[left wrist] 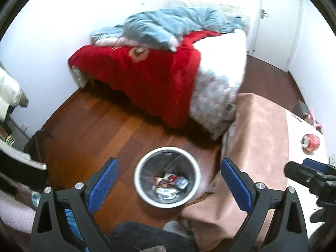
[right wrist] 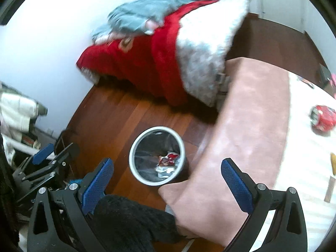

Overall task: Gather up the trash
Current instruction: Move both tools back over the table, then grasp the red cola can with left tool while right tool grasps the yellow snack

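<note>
Two grippers, left gripper (left wrist: 168, 180) and right gripper (right wrist: 167, 177), fingers wide and empty above the floor's trash bin (left wrist: 167, 176), crushed red can (left wrist: 310, 142), blurred, on the desk (left wrist: 262, 126) near its far edge.

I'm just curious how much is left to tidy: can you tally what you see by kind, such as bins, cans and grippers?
Trash bins: 1, the metal bin on the floor, wrappers inside.
Crushed red cans: 1, the can on the table.
Grippers: 2, left gripper and right gripper, jaws open.
Total: 4

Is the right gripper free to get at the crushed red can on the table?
Probably yes: the right gripper is open and empty, and the crushed red can lies exposed on the table, nothing visibly blocking it.
</note>
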Available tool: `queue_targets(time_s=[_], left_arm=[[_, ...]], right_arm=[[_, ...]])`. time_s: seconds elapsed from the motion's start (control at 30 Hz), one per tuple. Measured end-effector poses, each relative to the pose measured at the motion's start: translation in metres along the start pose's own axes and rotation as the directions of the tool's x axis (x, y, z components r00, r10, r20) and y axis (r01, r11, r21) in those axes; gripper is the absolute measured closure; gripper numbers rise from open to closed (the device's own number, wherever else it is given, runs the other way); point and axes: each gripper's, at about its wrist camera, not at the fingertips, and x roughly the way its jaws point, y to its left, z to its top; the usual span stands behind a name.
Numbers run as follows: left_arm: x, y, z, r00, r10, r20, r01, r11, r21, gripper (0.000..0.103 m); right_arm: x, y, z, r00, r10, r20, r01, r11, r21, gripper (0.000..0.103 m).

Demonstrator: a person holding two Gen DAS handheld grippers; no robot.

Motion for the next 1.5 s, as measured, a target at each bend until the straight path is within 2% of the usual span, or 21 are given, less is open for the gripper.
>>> queue_targets(time_s=[0.17,0.27,0.43,0.57,0.63,0.67,0.8,0.87,0.9,0.93,0.97,1.03,1.1,1.13,1.17,1.23,1.27,1.3,1.37,1.47,1.5], left_arm=[[0.035,-0.083,0.0,0.994,-0.095,-0.053,0.098,0.993,0.059,0.004],[0.066,-0.152,-0.004,0.983,-0.142,-0.117,0.156,0.98,0.122,0.004],[0.115,-0.261,-0.022,0.963,-0.171,-0.209,0.222,0.942,0.253,0.004],[0.142,-0.334,-0.033,0.956,-0.15,-0.251,0.24,0.894,0.378,0.004],[0.15,-0.359,-0.037,0.957,-0.14,-0.253,0.24,0.873,0.425,0.004],[0.152,-0.368,-0.041,0.958,-0.14,-0.252,0.242,0.864,0.442,0.004],[0.152,-0.393,-0.04,0.958,-0.141,-0.25,0.25,0.84,0.482,0.004],[0.145,-0.404,-0.035,0.961,-0.151,-0.233,0.254,0.815,0.521,0.004],[0.141,-0.41,-0.032,0.964,-0.154,-0.218,0.251,0.801,0.543,0.004],[0.139,-0.415,-0.03,0.966,-0.157,-0.207,0.248,0.791,0.56,0.004],[0.133,-0.425,-0.023,0.966,-0.174,-0.191,0.254,0.767,0.59,0.004],[0.127,-0.444,-0.014,0.962,-0.203,-0.181,0.272,0.73,0.627,0.004],[0.121,-0.469,-0.002,0.951,-0.243,-0.19,0.306,0.662,0.684,0.004],[0.121,-0.476,0.005,0.946,-0.257,-0.198,0.32,0.64,0.699,0.004],[0.119,-0.492,0.011,0.934,-0.282,-0.22,0.35,0.593,0.725,0.004],[0.123,-0.513,0.017,0.915,-0.303,-0.266,0.394,0.528,0.752,0.004],[0.126,-0.528,0.018,0.898,-0.313,-0.31,0.429,0.466,0.774,0.004],[0.129,-0.538,0.016,0.889,-0.309,-0.339,0.447,0.414,0.793,0.004],[0.141,-0.555,0.011,0.877,-0.278,-0.391,0.47,0.337,0.816,0.004],[0.16,-0.567,0.0,0.861,-0.221,-0.457,0.504,0.265,0.822,0.004],[0.164,-0.569,0.0,0.858,-0.211,-0.468,0.51,0.251,0.823,0.004]], right_arm=[[-0.013,-0.084,-0.007,0.99,-0.137,-0.017,0.138,0.987,0.082,0.0],[-0.017,-0.153,-0.015,0.969,-0.244,-0.045,0.248,0.957,0.149,0.0],[-0.018,-0.285,-0.024,0.907,-0.4,-0.133,0.421,0.874,0.243,0.0],[-0.008,-0.362,-0.028,0.868,-0.441,-0.228,0.489,0.838,0.241,0.001],[0.002,-0.397,-0.028,0.847,-0.446,-0.289,0.511,0.833,0.211,0.009],[0.008,-0.408,-0.028,0.841,-0.443,-0.309,0.512,0.836,0.195,0.017],[0.03,-0.434,-0.027,0.819,-0.434,-0.375,0.514,0.846,0.144,0.037],[0.031,-0.442,-0.029,0.84,-0.395,-0.371,0.478,0.863,0.162,0.046],[0.03,-0.444,-0.029,0.854,-0.369,-0.368,0.451,0.876,0.168,0.056],[0.028,-0.445,-0.028,0.847,-0.388,-0.363,0.466,0.871,0.155,0.061],[0.027,-0.447,-0.029,0.841,-0.403,-0.36,0.479,0.865,0.15,0.072],[0.017,-0.461,-0.028,0.859,-0.384,-0.337,0.469,0.855,0.222,0.072],[0.005,-0.48,-0.025,0.87,-0.381,-0.314,0.471,0.829,0.3,0.073],[0.0,-0.49,-0.023,0.872,-0.388,-0.3,0.477,0.814,0.332,0.073],[-0.002,-0.496,-0.021,0.872,-0.391,-0.294,0.479,0.804,0.352,0.073],[-0.008,-0.518,-0.017,0.885,-0.361,-0.294,0.459,0.783,0.419,0.072],[-0.007,-0.523,-0.016,0.889,-0.349,-0.296,0.451,0.78,0.434,0.072],[-0.006,-0.533,-0.014,0.892,-0.328,-0.312,0.443,0.774,0.453,0.072],[-0.004,-0.54,-0.015,0.893,-0.297,-0.337,0.434,0.766,0.475,0.067],[-0.004,-0.545,-0.016,0.904,-0.271,-0.33,0.409,0.771,0.488,0.052],[-0.004,-0.545,-0.016,0.904,-0.268,-0.332,0.407,0.775,0.483,0.051]])
